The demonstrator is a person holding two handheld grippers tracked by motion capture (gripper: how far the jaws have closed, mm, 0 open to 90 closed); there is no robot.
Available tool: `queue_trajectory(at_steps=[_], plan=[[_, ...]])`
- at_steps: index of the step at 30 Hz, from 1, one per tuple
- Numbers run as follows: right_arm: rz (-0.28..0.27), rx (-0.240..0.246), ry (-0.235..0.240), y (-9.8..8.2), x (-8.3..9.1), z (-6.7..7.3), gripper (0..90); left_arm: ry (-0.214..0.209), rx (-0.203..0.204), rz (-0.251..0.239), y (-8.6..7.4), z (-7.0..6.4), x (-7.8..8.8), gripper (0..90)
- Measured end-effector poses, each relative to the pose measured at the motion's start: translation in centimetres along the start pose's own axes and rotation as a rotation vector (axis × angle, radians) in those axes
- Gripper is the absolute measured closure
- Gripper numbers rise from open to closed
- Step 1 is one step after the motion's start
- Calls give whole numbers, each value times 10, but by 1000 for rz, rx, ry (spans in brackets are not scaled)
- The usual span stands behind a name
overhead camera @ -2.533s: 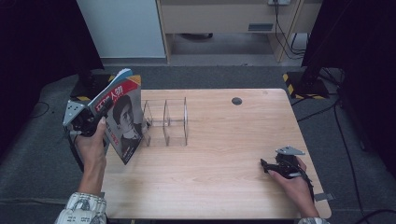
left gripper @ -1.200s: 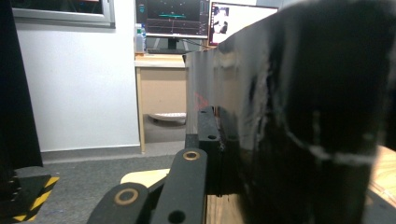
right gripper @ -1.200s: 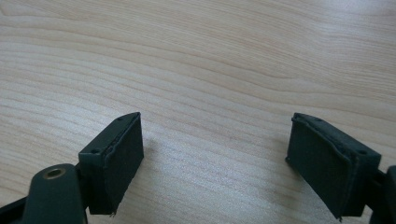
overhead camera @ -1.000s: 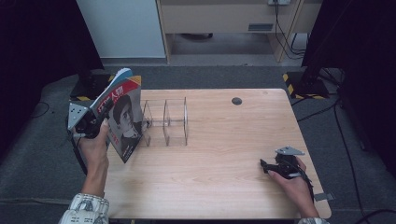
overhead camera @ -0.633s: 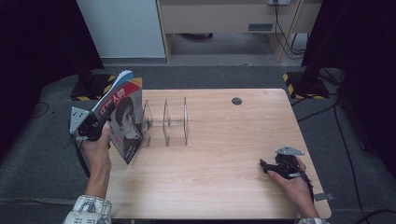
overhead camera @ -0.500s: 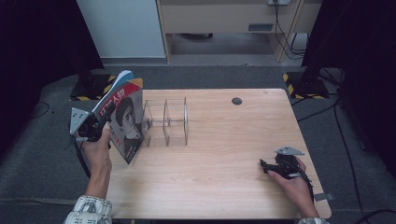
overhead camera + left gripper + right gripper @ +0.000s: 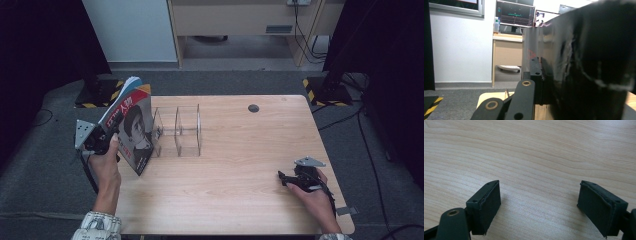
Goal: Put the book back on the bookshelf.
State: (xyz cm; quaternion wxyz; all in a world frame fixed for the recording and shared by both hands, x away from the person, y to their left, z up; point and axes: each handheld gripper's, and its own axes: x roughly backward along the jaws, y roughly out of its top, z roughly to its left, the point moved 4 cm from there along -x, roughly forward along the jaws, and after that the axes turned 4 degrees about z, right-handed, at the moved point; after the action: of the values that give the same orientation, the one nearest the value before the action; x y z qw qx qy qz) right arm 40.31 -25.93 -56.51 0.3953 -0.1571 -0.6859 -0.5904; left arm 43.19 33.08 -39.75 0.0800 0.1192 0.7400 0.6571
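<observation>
At the far left, the left gripper is clamped shut on a magazine, gripping it by its left edge. The magazine stands nearly upright, tilted, with its lower corner at the table's left edge. Its long axis runs up and away from the gripper, its top leaning toward the far side. The cover faces the person: a dark portrait under a red band with white lettering, and a fan of white pages at the top.

In the left gripper view, the magazine's glossy dark cover rises just right of the near jaw, pressed against it.

Immediately right of the held magazine stands a clear acrylic rack with upright dividers, its slots empty. The nearest slot lies just right of the magazine, so the coming move likely turns on swinging the magazine right and down between the dividers. The left hand is by far the nearer one.

Well apart to the right, the right gripper rests low on the table near the front right corner. Its jaws stand wide open around bare wood, holding nothing.
</observation>
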Motion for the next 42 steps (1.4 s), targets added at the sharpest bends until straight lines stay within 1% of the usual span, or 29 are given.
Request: queue_trajectory(at_steps=[5, 12, 15, 18, 21, 27, 31, 34, 37, 42], plan=[[1, 2, 0, 0, 0, 0, 186, 0, 9, -9, -2, 0, 1, 860], [1, 3, 1, 0, 0, 0, 186, 14, 29, -23, -5, -2, 1, 858], [2, 3, 1, 0, 0, 0, 187, 21, 28, -22, -5, -2, 0, 857], [2, 3, 3, 0, 0, 0, 187, 23, 40, -26, -5, -1, 0, 858], [2, 4, 4, 0, 0, 0, 186, 27, 42, -27, -5, 0, -1, 857], [2, 6, 4, 0, 0, 0, 186, 35, 26, -19, -8, 0, -2, 853], [2, 6, 4, 0, 0, 0, 186, 32, 24, -10, -8, 1, -2, 849], [2, 6, 3, 0, 0, 0, 186, 35, -4, 10, -7, 1, -3, 850], [2, 5, 3, 0, 0, 0, 186, 38, 5, 16, -7, 3, -3, 850], [2, 5, 4, 0, 0, 1, 186, 46, 8, 29, -7, 5, -3, 849]])
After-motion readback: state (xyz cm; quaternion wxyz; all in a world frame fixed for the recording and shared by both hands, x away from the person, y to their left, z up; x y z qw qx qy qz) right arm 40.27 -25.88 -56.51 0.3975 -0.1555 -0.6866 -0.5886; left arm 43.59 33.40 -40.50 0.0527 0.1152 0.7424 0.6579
